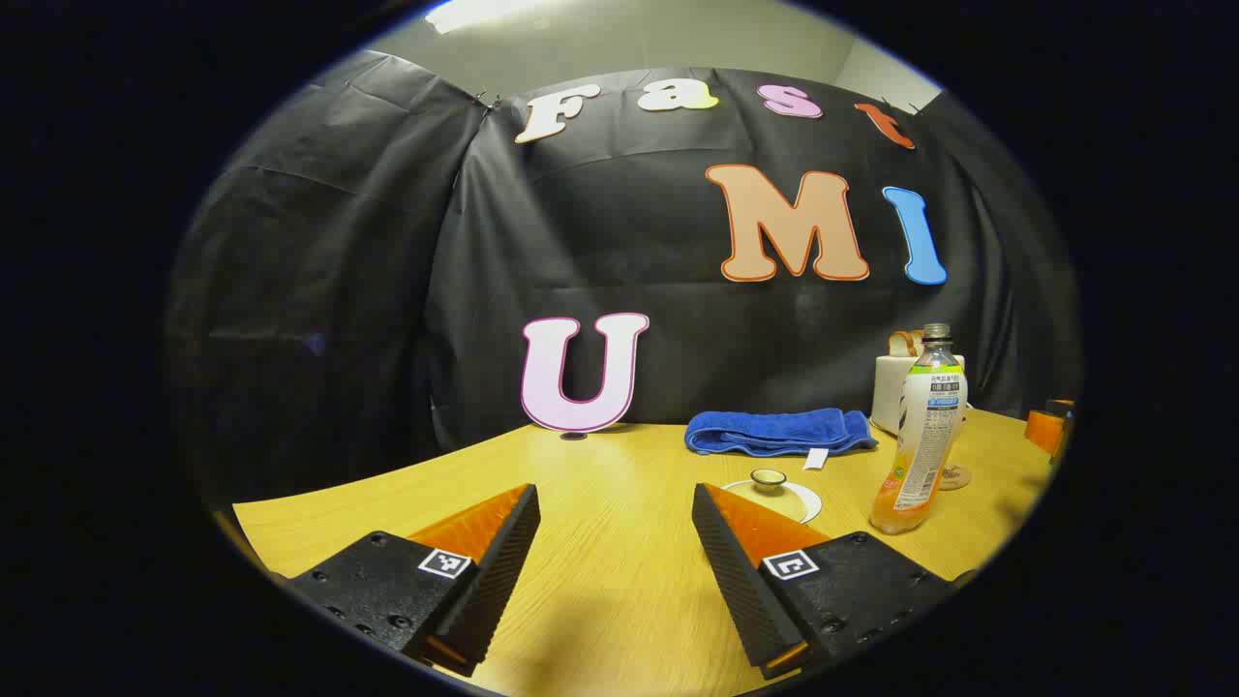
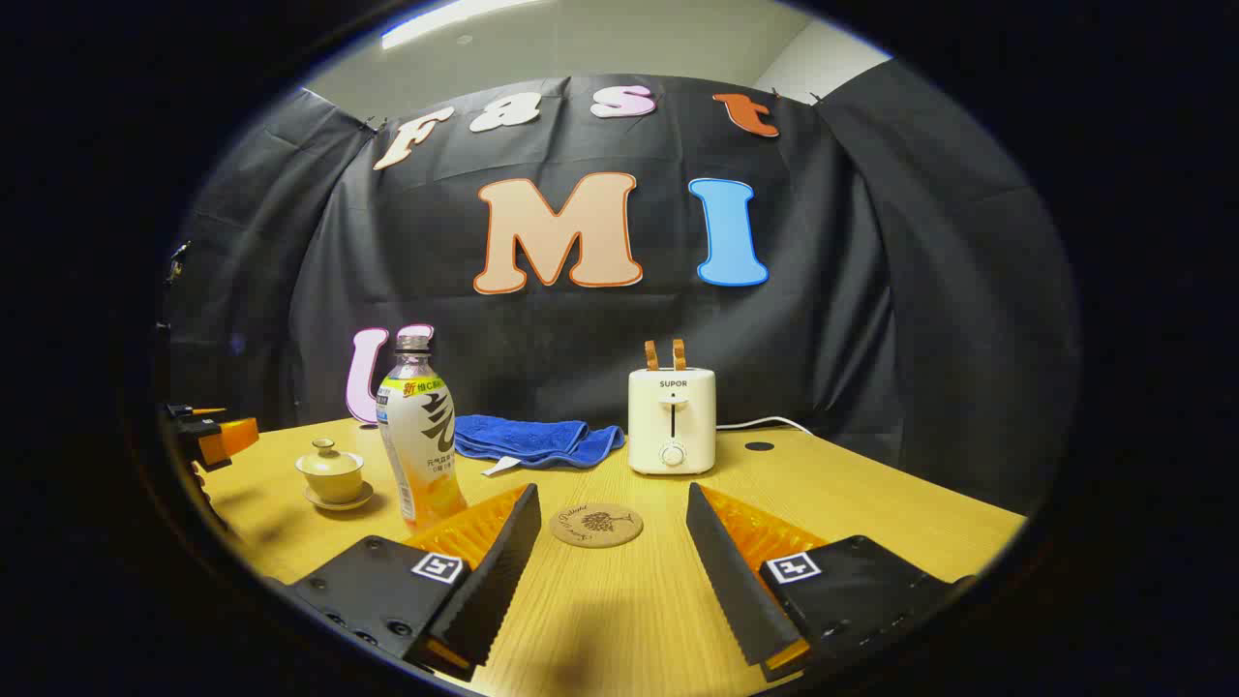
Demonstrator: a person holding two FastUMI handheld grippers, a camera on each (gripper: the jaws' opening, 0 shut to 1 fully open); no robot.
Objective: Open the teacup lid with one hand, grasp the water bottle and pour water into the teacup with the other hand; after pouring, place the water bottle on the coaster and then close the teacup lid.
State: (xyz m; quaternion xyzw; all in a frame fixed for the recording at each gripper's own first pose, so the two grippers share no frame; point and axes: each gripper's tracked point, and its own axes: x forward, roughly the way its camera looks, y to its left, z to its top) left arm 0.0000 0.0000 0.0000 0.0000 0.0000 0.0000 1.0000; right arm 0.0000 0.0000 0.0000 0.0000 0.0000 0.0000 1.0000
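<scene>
On table ahead of left gripper (image 1: 615, 561): teacup (image 1: 770, 481), lid on, bottle (image 1: 920, 436) beside. Fingers wide, empty. Right gripper (image 2: 613, 561) wide too, coaster (image 2: 596, 525) ahead. Pinch lid knob centred, lift straight.

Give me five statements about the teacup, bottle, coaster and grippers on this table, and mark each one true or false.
1. The lid sits on the teacup. True.
2. The water bottle lies on its side. False: it stands upright on the table.
3. The bottle stands on the coaster. False: the coaster is bare, and the bottle stands apart from it.
4. The right gripper is open and holds nothing. True.
5. The left gripper is shut on the teacup lid. False: it is open and holds nothing.
</scene>
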